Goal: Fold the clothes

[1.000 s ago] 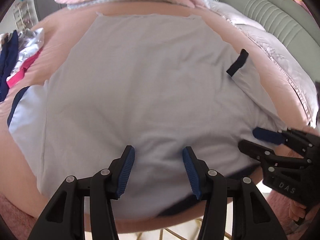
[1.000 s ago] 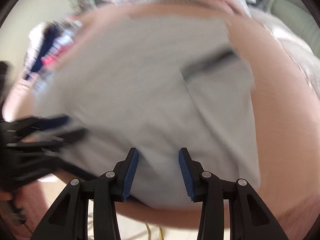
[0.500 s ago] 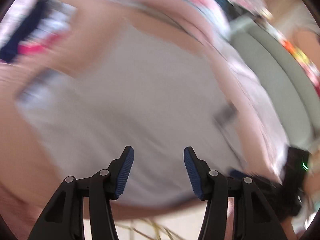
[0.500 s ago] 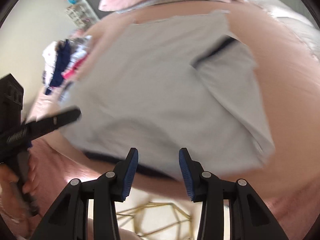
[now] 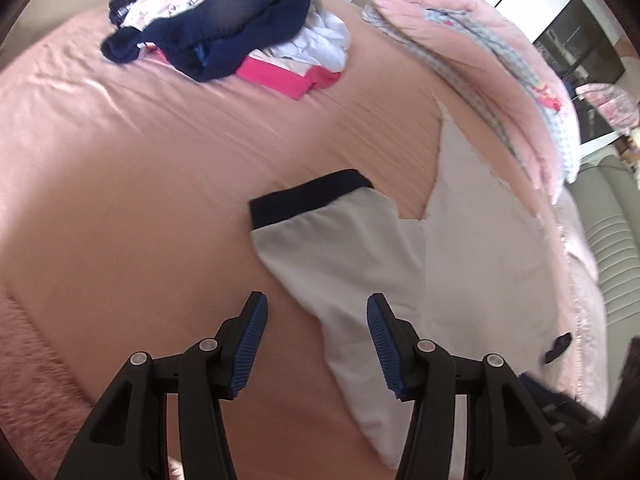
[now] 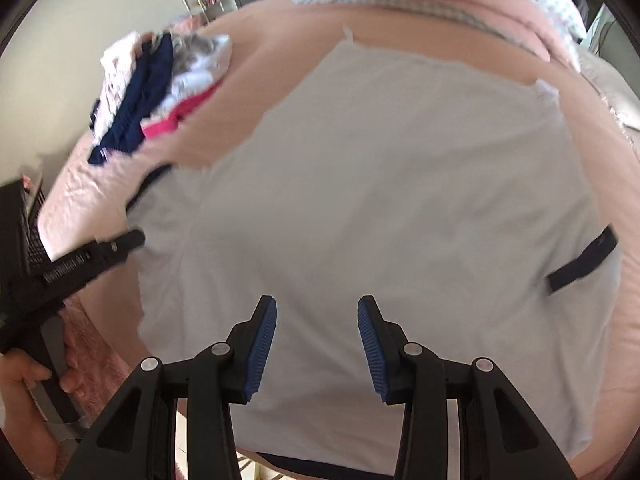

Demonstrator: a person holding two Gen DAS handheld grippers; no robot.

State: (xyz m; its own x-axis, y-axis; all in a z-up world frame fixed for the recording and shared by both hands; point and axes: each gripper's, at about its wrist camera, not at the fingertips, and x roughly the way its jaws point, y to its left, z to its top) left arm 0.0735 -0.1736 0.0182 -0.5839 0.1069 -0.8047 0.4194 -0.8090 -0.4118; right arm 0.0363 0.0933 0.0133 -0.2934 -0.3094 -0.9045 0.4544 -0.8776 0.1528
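Observation:
A pale grey T-shirt [image 6: 380, 200] with navy trim lies flat on the pink bed. Its left sleeve [image 5: 332, 236], cuffed in navy [image 5: 308, 198], spreads out in the left wrist view. My left gripper [image 5: 316, 344] hovers open over the sleeve's near edge, nothing between its blue pads. In the right wrist view my right gripper [image 6: 316, 344] hangs open above the shirt's near middle, also with nothing between the pads. The right sleeve's navy cuff [image 6: 580, 266] shows at the right. The left gripper [image 6: 100, 254], held by a hand [image 6: 24, 408], points at the left sleeve.
A heap of unfolded clothes [image 5: 224, 28], navy, white and bright pink, sits at the far left of the bed. A folded pink quilt [image 5: 480, 52] lies along the bed's far edge. Bare pink sheet [image 5: 120, 200] stretches left of the shirt. A grey-green sofa [image 5: 612, 232] stands at the right.
My left gripper has swung left from the shirt's middle to the left sleeve and rolled. The right gripper has shifted toward the shirt's centre. Both jaws keep the same gap.

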